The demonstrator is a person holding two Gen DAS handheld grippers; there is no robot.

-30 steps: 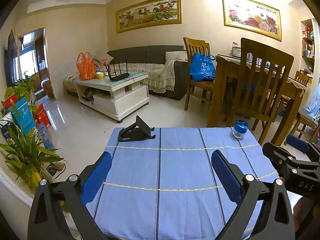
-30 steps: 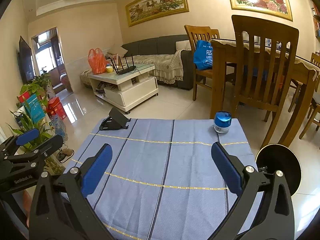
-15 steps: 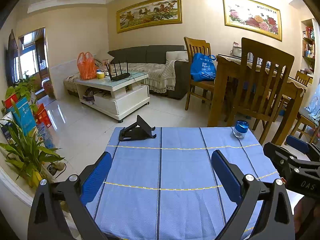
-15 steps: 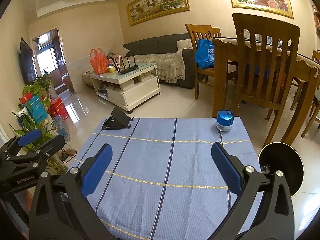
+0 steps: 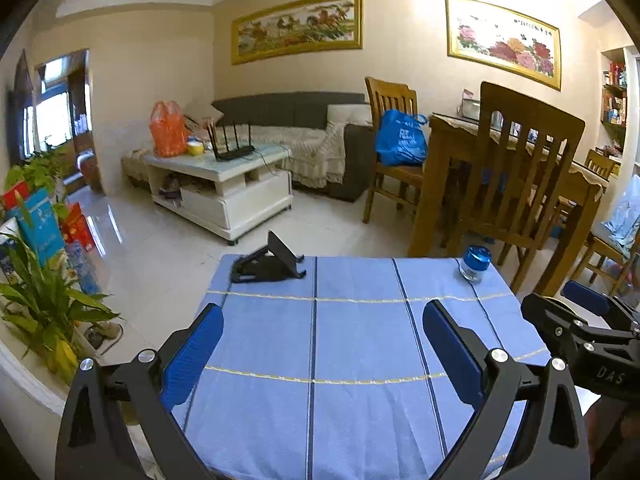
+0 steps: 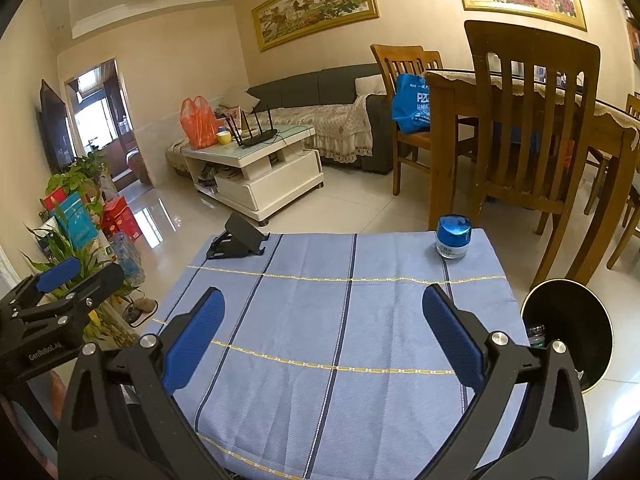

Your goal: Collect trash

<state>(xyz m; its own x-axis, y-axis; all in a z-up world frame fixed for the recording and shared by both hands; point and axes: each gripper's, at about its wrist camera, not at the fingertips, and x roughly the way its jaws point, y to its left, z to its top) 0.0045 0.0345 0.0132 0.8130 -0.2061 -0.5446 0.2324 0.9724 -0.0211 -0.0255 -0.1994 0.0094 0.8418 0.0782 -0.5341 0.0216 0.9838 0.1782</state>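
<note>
We hold the left gripper [image 5: 322, 344] level over the near edge of the blue cloth [image 5: 360, 340], jaws spread wide, nothing between them. Our right gripper [image 6: 322, 336] hovers just beside it, equally wide and empty, both aimed at the far edge. There the jar [image 6: 453, 237] stands upright on the far right corner, the stand [image 6: 238, 237] on the far left. The black bin [image 6: 576, 320] sits beside the table, right.

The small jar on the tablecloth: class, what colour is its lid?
The jar has a shiny blue lid; the right wrist view shows it best.
</note>
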